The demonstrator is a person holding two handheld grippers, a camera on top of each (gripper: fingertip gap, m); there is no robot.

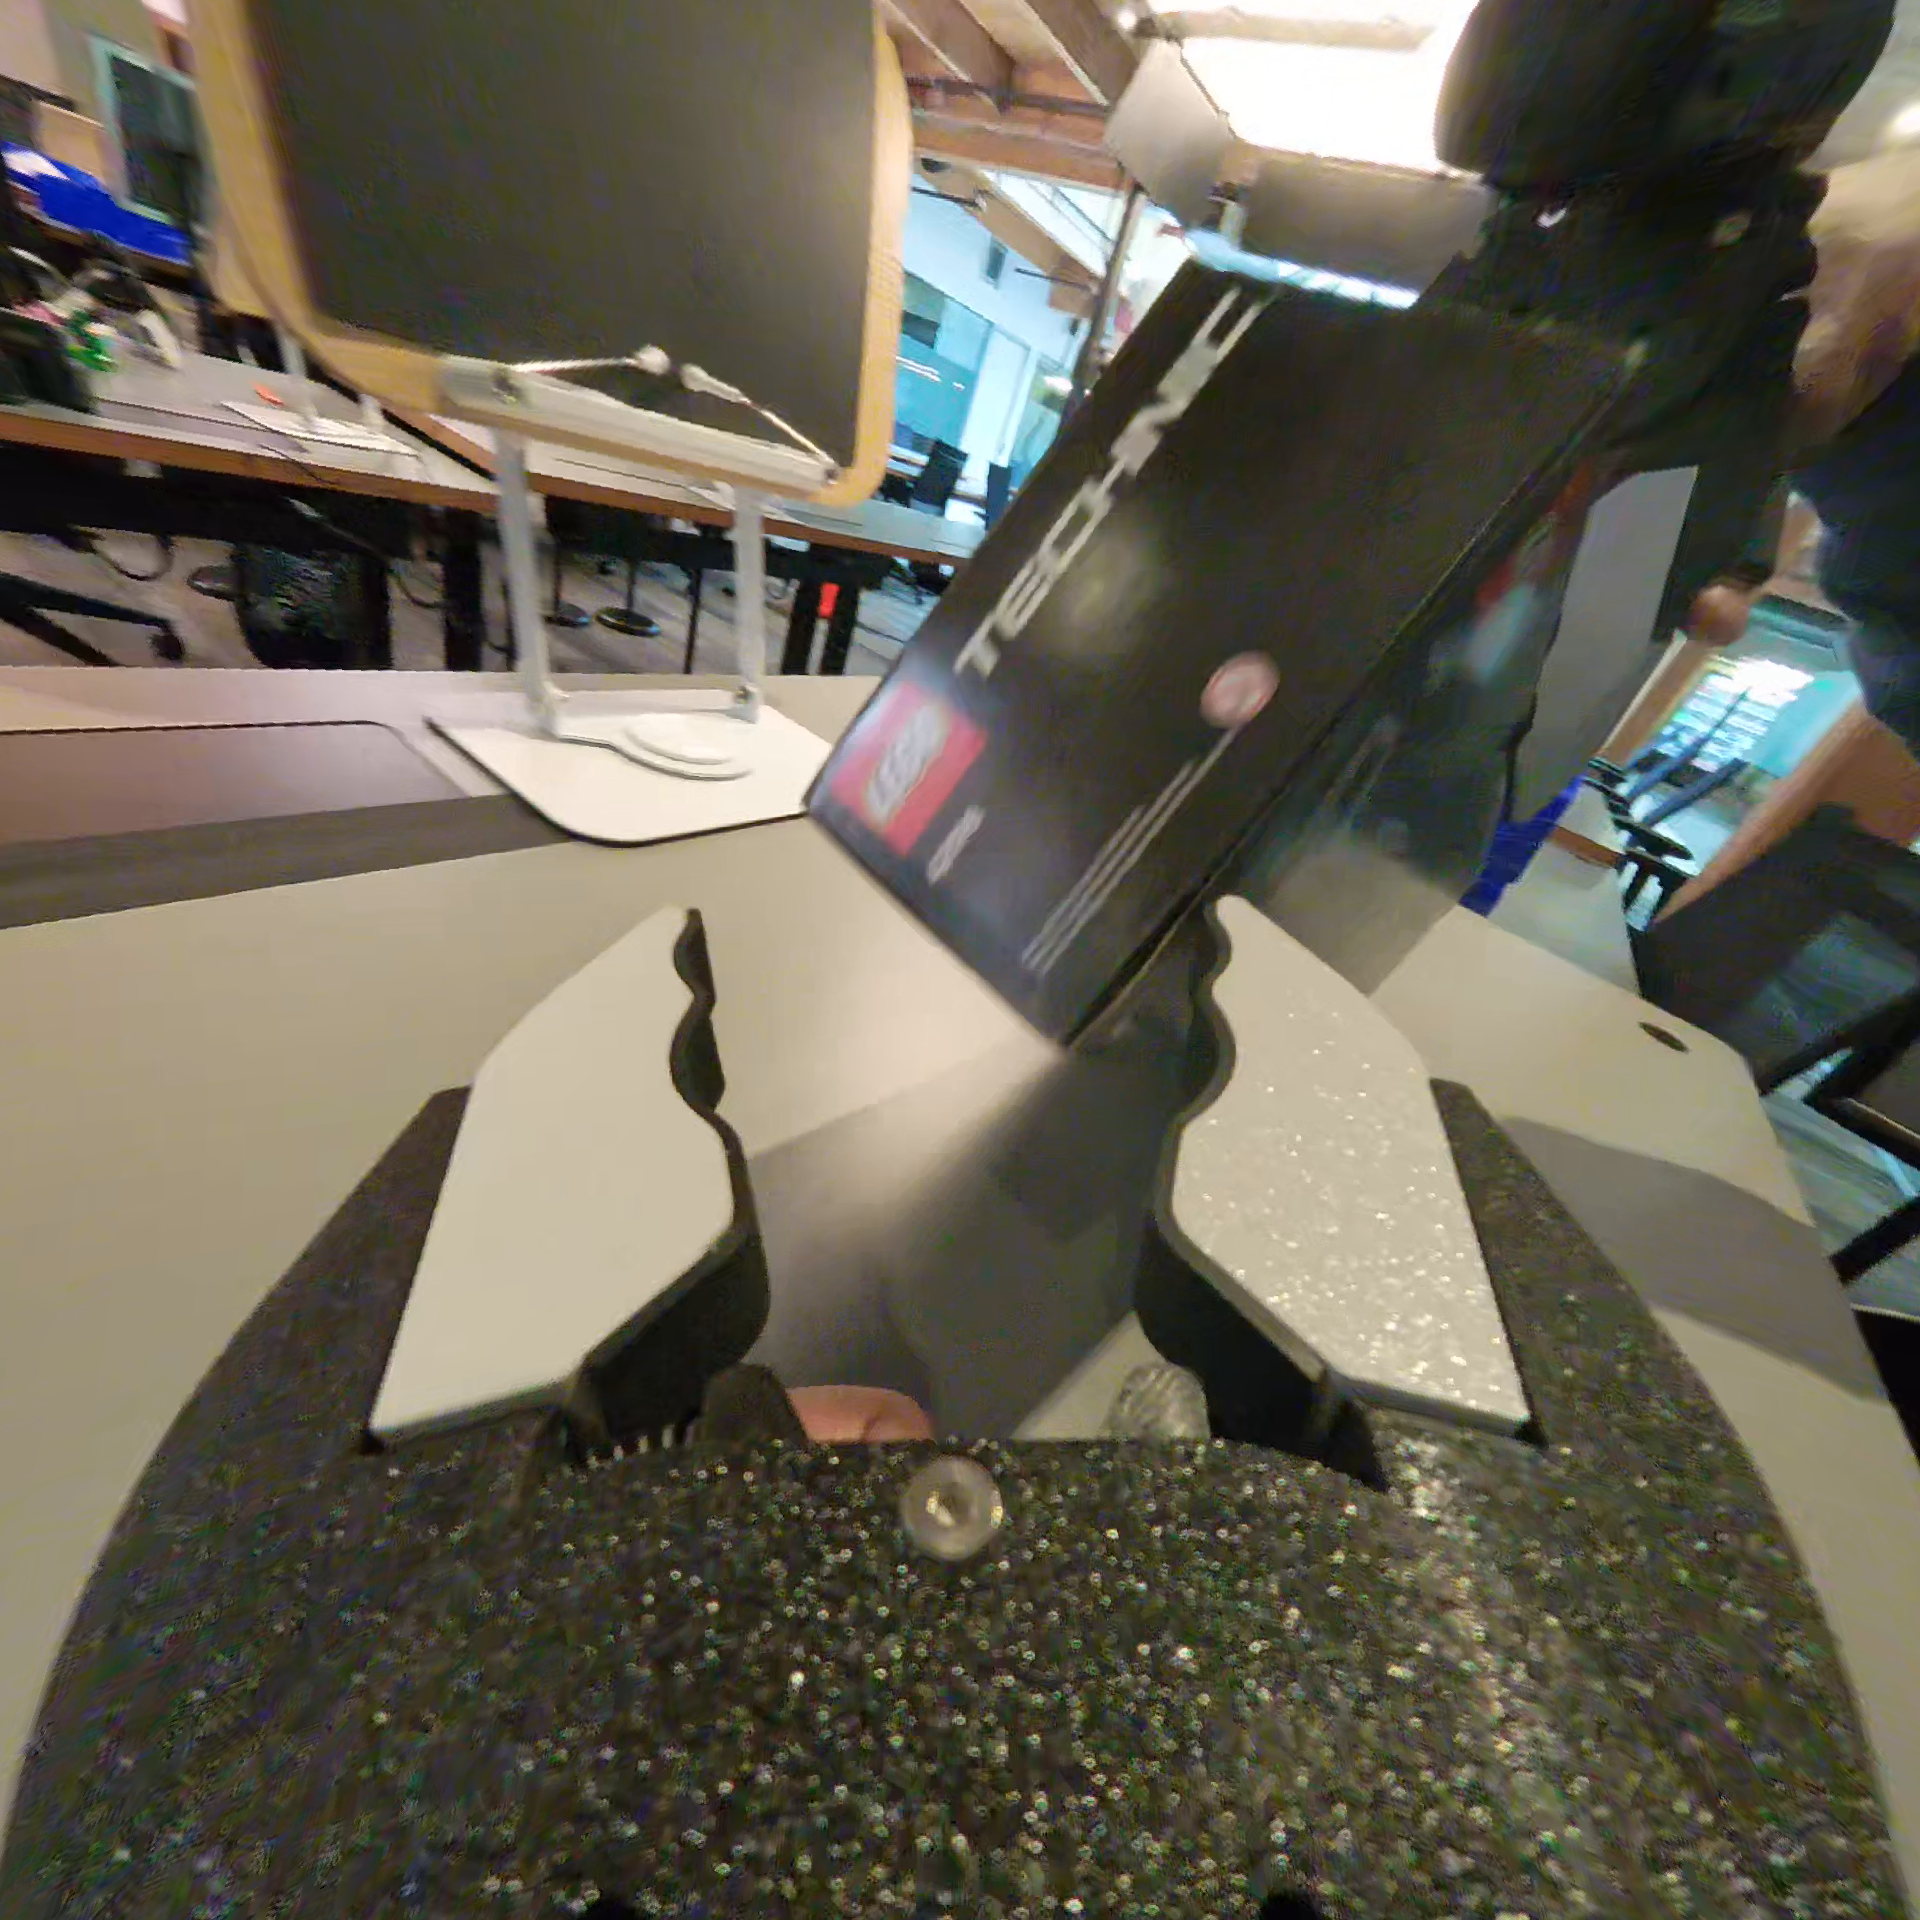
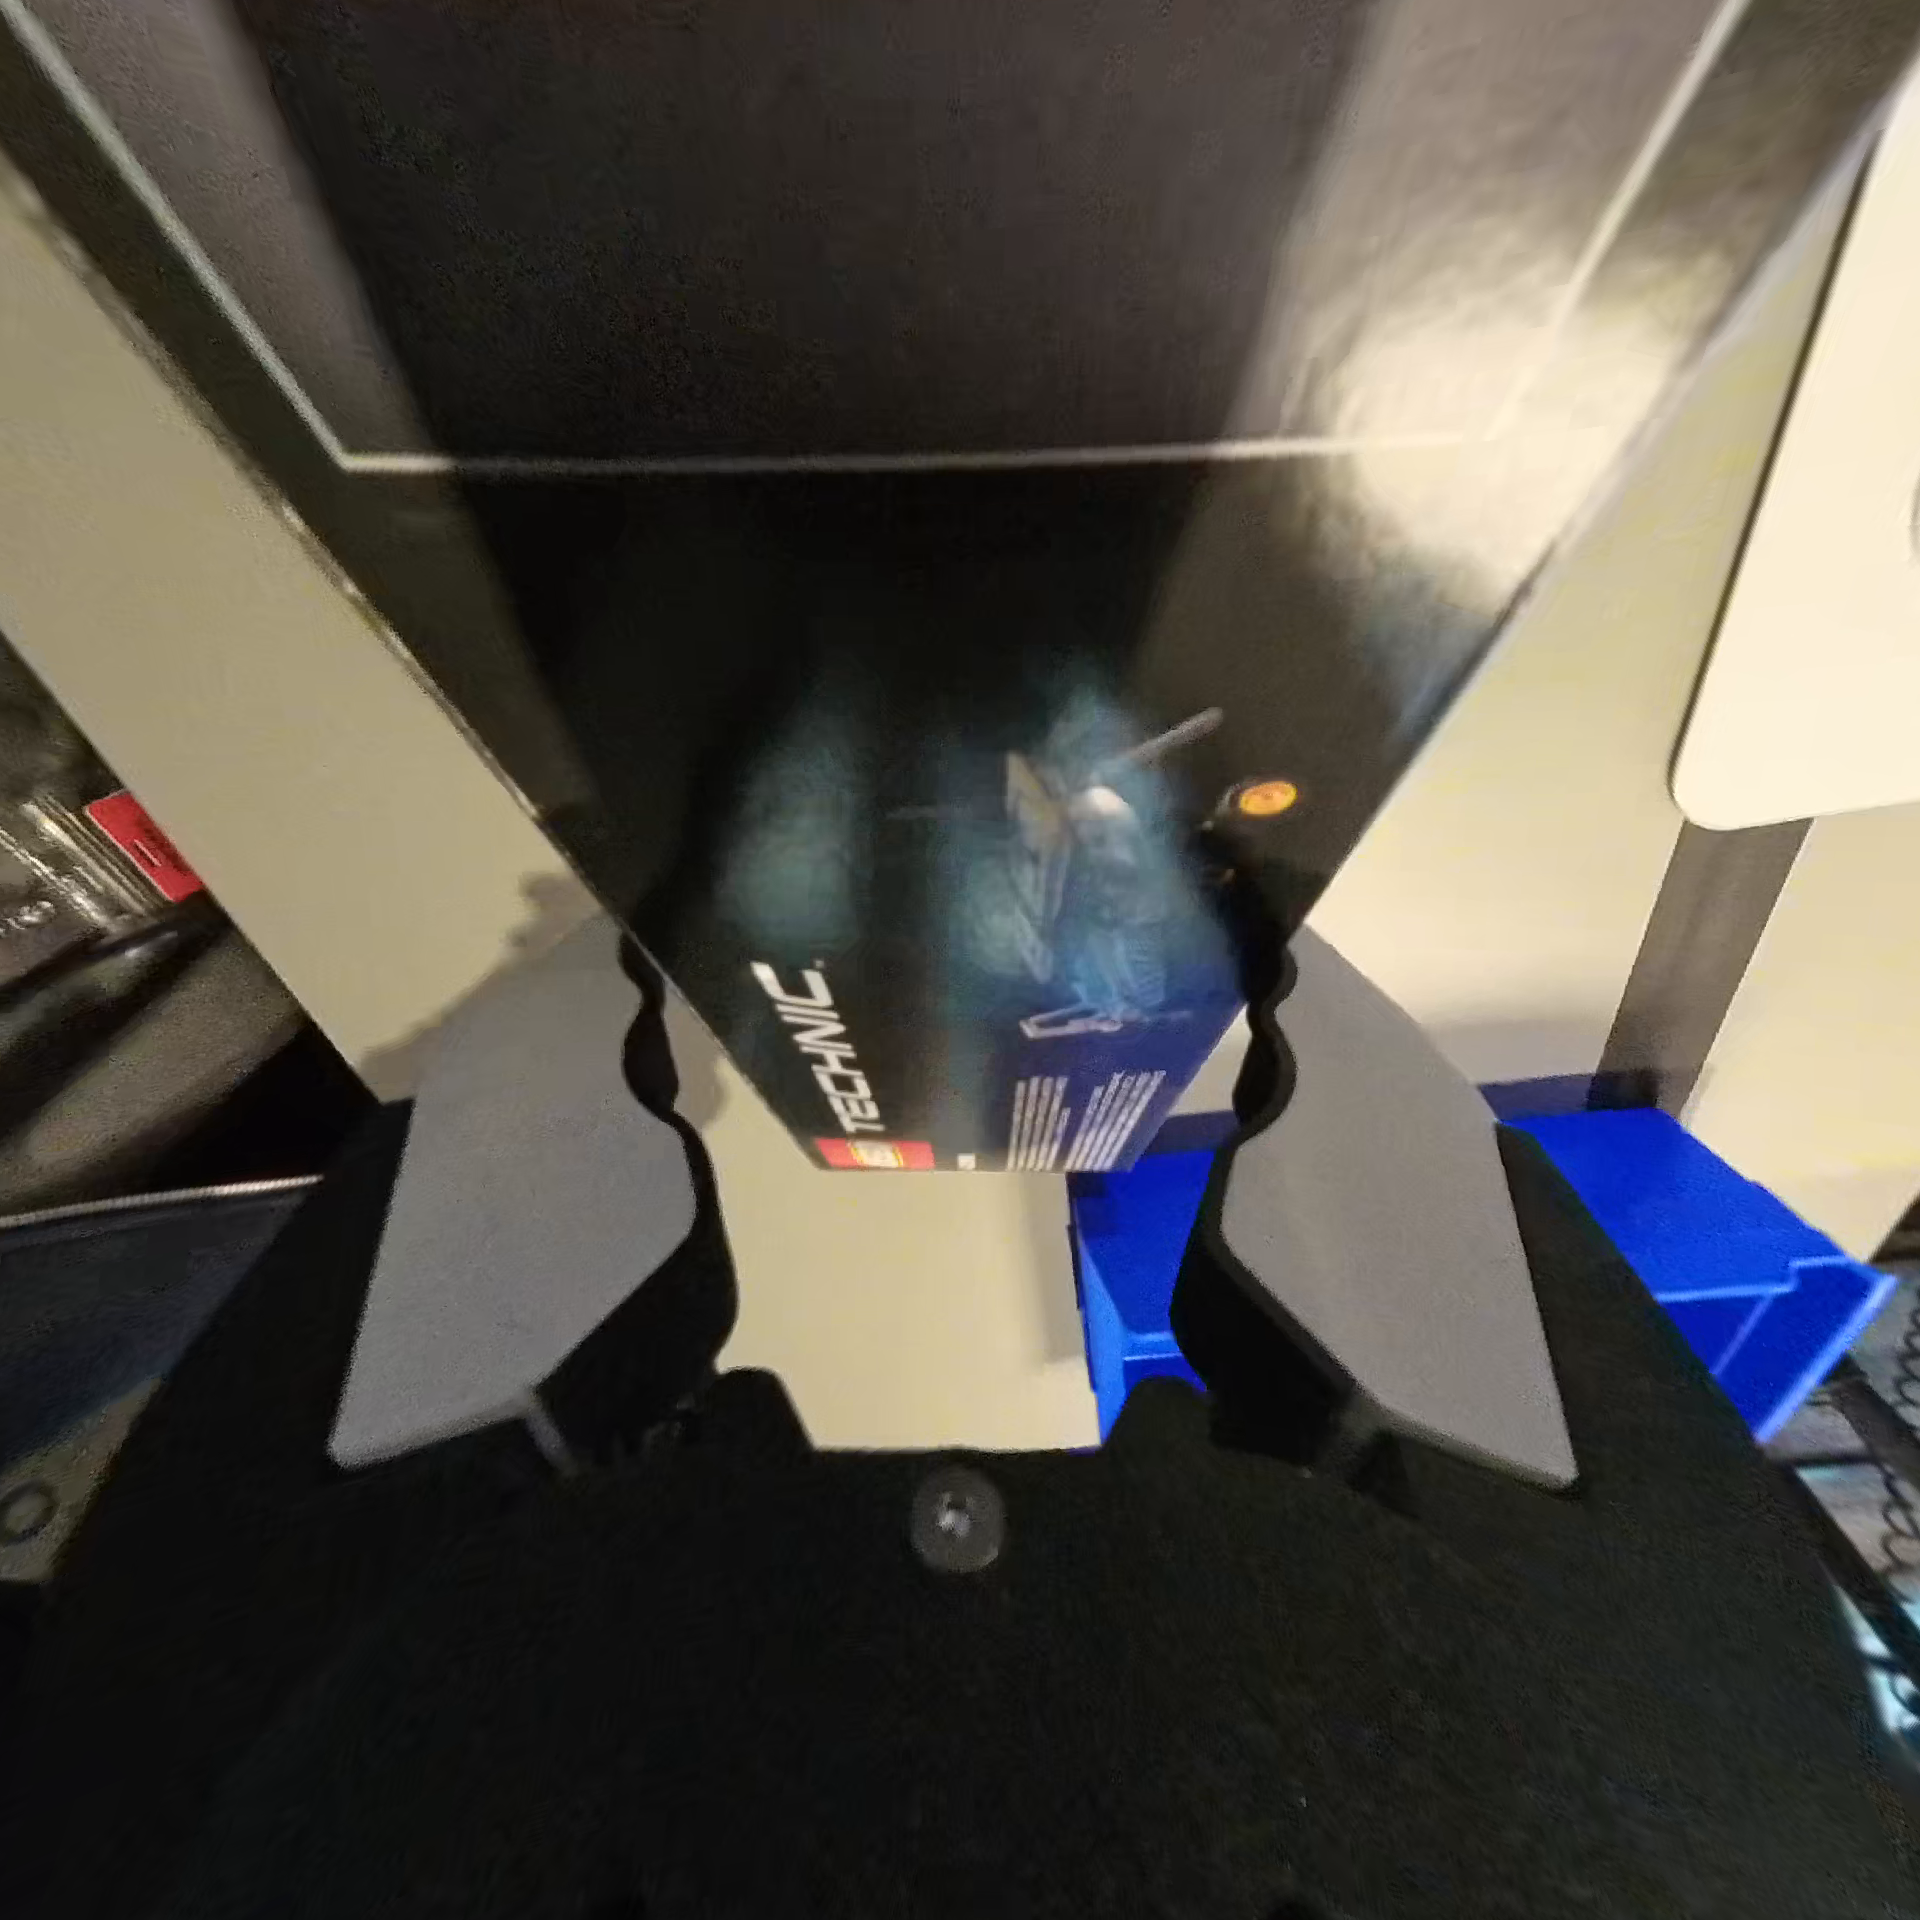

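The right gripper (image 2: 951, 997) has its fingers clamped on the two sides of a black box (image 2: 935, 623), a glossy carton with a blue picture and a small red logo patch on the face toward the camera. The box reaches forward and up from the fingertips and fills most of the right wrist view. Below and behind the fingers lies a pale worktop (image 2: 260, 727), and a blue bin (image 2: 1704, 1278) sits past the right finger at the worktop's edge. A white plate with a rounded corner (image 2: 1829, 520) lies farther to the right of the box.

The left gripper (image 1: 951, 987) stands with its fingers apart, holding nothing, low over the same grey worktop (image 1: 260, 1039). From there the black box (image 1: 1195, 644) hangs tilted in the air ahead and to the right of the fingertips, its lower corner just over the right finger; whether it touches that finger cannot be told through the blur. The right gripper (image 1: 1621, 343) grips its upper end. Ahead to the left of the fingers a white stand (image 1: 634, 769) carries a wood-rimmed dark panel (image 1: 582, 208). Beyond it the room opens onto long desks (image 1: 208, 436), office chairs and ceiling beams.
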